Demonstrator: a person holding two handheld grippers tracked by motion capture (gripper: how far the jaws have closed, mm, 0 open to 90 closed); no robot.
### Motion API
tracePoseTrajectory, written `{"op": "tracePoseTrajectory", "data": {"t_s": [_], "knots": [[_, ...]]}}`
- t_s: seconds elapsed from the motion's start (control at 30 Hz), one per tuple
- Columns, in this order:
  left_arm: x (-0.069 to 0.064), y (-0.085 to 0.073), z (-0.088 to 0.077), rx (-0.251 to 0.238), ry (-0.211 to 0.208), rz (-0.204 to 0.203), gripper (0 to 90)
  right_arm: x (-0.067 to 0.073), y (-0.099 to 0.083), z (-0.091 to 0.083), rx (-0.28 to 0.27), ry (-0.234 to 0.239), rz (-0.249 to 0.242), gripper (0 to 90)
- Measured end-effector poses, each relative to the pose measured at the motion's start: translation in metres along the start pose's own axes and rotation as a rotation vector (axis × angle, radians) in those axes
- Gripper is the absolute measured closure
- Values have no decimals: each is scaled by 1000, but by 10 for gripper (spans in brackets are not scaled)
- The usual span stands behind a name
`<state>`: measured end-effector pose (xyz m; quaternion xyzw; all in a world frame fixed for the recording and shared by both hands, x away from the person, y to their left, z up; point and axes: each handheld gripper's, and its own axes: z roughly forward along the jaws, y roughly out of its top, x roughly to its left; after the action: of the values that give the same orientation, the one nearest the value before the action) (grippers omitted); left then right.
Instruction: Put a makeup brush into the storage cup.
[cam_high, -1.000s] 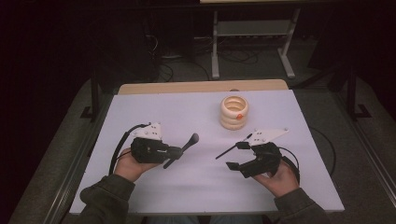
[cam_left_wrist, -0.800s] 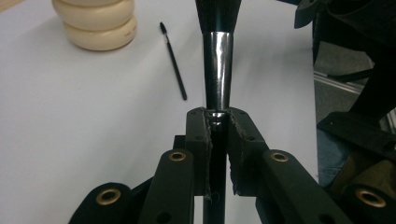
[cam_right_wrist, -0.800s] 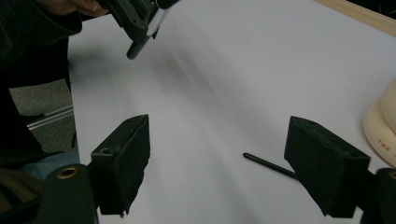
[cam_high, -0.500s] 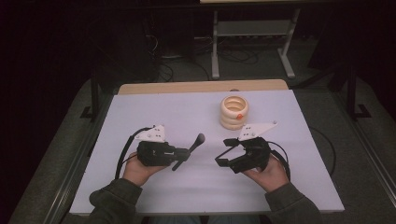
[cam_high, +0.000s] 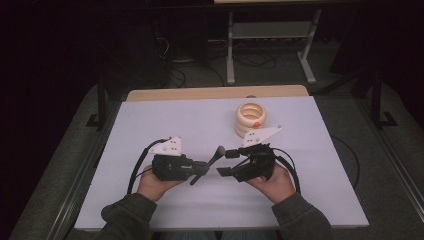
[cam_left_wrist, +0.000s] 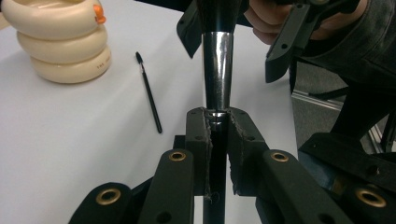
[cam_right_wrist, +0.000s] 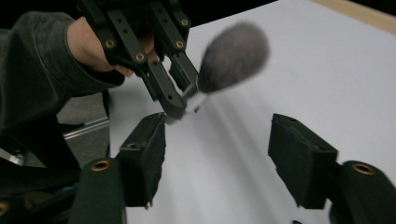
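My left gripper (cam_high: 202, 169) is shut on a makeup brush (cam_high: 215, 156) that points up and to the right; its grey fluffy head (cam_right_wrist: 233, 56) is blurred in the right gripper view. The left gripper view has the jaws (cam_left_wrist: 217, 122) clamped on the handle just below the silver ferrule (cam_left_wrist: 217, 65). My right gripper (cam_high: 227, 162) faces left toward the brush head, open, its pads (cam_right_wrist: 144, 154) wide apart and nothing between them. The brush head hovers just beyond and above its jaws, near the upper one.
A stack of cream rings (cam_high: 251, 119) with a small orange piece (cam_left_wrist: 98, 11) stands at the back right of the white table (cam_high: 150, 120). A thin black brush (cam_left_wrist: 149, 95) lies on the table next to the stack. Cables trail from both grippers.
My right gripper has moved left, closing in on the brush head. My left gripper has shifted slightly right and toward me with the brush still in it.
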<state>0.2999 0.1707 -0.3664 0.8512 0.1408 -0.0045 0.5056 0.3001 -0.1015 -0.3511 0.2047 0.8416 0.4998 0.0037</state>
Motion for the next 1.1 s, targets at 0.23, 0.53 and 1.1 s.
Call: {"op": "tracePoseTrajectory", "data": {"t_s": [0.23,0.53,1.1], "knots": [[-3,0,8,10,-12,16,796,-5,-2,7,6,71,90,506],[-5,0,15,10,-17,34,796,-5,-6,8,-36,117,106,670],[-19,-4,11,95,111,65,683,-11,-6,1,20,88,112,763]]}}
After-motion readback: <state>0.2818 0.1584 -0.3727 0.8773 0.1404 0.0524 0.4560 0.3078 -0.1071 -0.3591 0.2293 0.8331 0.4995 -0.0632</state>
